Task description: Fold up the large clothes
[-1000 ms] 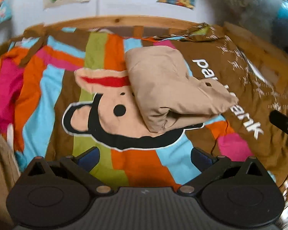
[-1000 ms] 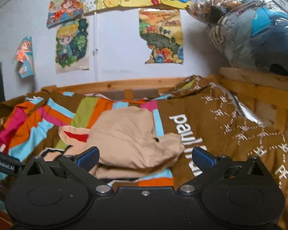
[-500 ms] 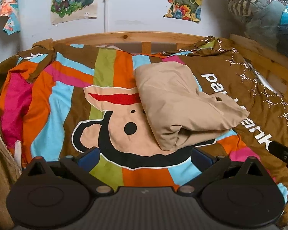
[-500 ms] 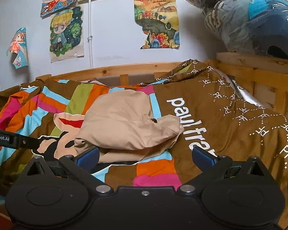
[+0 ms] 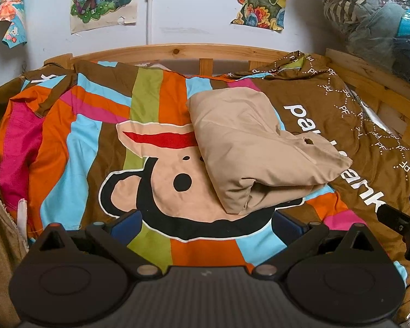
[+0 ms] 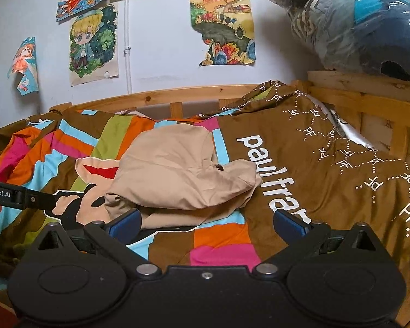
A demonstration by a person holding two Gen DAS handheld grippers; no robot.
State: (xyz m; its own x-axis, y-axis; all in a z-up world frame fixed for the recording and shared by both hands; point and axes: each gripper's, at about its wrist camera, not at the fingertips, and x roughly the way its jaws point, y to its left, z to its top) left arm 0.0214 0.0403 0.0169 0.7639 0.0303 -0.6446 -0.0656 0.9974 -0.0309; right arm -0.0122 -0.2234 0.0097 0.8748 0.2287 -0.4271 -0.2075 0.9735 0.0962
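Folded beige garment (image 5: pixel 257 147) on striped monkey-print bedspread (image 5: pixel 90 147), wooden bed frame (image 5: pixel 177 52) behind

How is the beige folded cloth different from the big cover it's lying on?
The beige garment is one plain colour; the bedspread has bright stripes, a cartoon monkey and white lettering. The beige garment is folded into a compact, layered bundle; the bedspread is spread out flat across the bed. The beige garment is far smaller, covering only part of the bedspread's print. Both are soft fabric, and neither gripper is touching them.

folded tan garment (image 6: pixel 183 175) on colourful bedspread (image 6: pixel 300 191)
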